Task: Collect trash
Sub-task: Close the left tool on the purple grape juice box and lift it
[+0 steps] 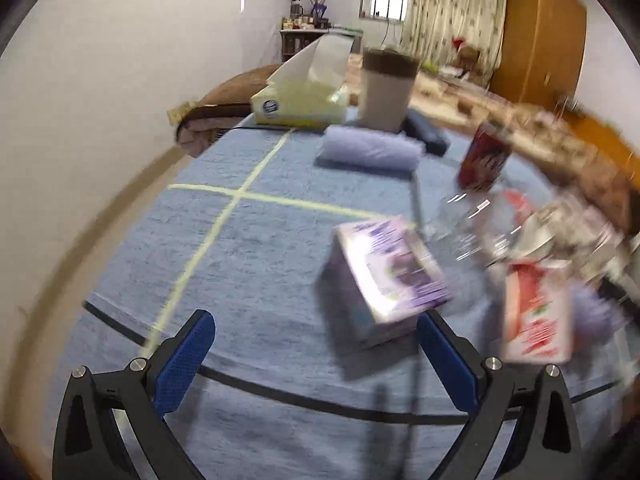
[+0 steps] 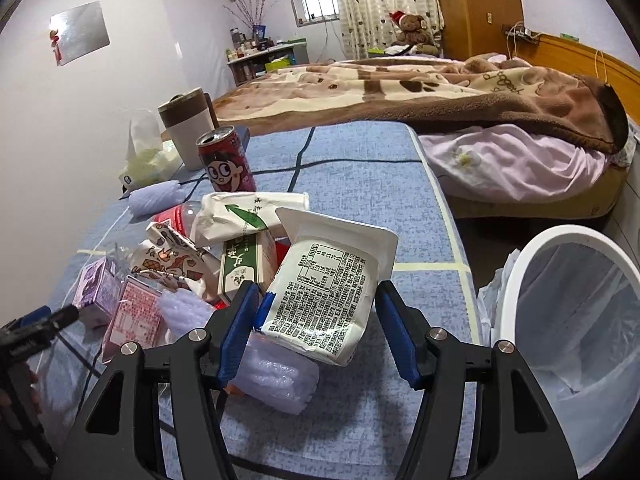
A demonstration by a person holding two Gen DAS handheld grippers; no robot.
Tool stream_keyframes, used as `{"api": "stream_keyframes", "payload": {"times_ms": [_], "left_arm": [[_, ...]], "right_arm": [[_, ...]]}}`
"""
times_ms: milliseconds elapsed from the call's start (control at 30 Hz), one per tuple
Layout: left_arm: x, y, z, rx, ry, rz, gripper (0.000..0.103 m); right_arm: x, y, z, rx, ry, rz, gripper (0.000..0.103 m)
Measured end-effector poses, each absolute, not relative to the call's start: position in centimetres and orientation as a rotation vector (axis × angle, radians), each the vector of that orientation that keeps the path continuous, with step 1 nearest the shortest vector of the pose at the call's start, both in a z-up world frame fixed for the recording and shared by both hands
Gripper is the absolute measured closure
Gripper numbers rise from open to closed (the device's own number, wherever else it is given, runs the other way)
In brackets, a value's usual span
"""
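A pile of trash lies on the blue table cloth (image 2: 360,168). My right gripper (image 2: 316,316) is open, its jaws on either side of a white crumpled package with black print (image 2: 324,300). Behind it lie a green-and-white carton (image 2: 244,268), a white wrapper (image 2: 248,210), a red can (image 2: 226,160) and a purple carton (image 2: 98,292). My left gripper (image 1: 316,344) is open and empty, just short of the purple carton (image 1: 388,276). A red-and-white carton (image 1: 536,316) stands to its right. The left view is blurred.
A white bin with a clear liner (image 2: 576,312) stands right of the table. A tissue box (image 1: 300,100), a beige mug (image 1: 386,88) and a rolled lilac cloth (image 1: 372,148) sit at the table's far end. A bed with a brown blanket (image 2: 440,80) is beyond.
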State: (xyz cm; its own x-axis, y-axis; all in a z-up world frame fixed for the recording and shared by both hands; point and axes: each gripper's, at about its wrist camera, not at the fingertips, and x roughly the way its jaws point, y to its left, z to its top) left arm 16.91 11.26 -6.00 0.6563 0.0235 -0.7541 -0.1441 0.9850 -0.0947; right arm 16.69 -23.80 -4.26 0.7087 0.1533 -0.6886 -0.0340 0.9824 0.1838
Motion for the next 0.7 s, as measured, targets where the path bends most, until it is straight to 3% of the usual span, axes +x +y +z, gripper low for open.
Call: {"api": "stream_keyframes", "payload": {"times_ms": [333, 400, 567, 667, 700], "left_arm": [[21.1, 8.8, -6.7, -0.201, 0.887, 0.060, 0.001], [21.7, 8.7, -7.3, -0.171, 0.912, 0.075, 0.009], [22.6, 9.0, -8.4, -0.159, 0.937, 0.089, 0.013], [22.9, 9.1, -8.7, -0.164, 0.950, 0.077, 0.023], [22.9, 9.1, -8.7, -0.157, 0.944, 0.074, 0.031]], "right_arm": [[16.8, -24.1, -3.7, 0.137, 0.738, 0.072, 0.041], [16.9, -24.2, -3.7, 0.141, 0.740, 0.072, 0.041], [17.2, -24.2, -3.7, 0.138, 0.739, 0.073, 0.041], [17.1, -24.2, -3.8, 0.139, 0.742, 0.073, 0.041], [17.2, -24.2, -3.9, 0.140, 0.743, 0.074, 0.041]]}}
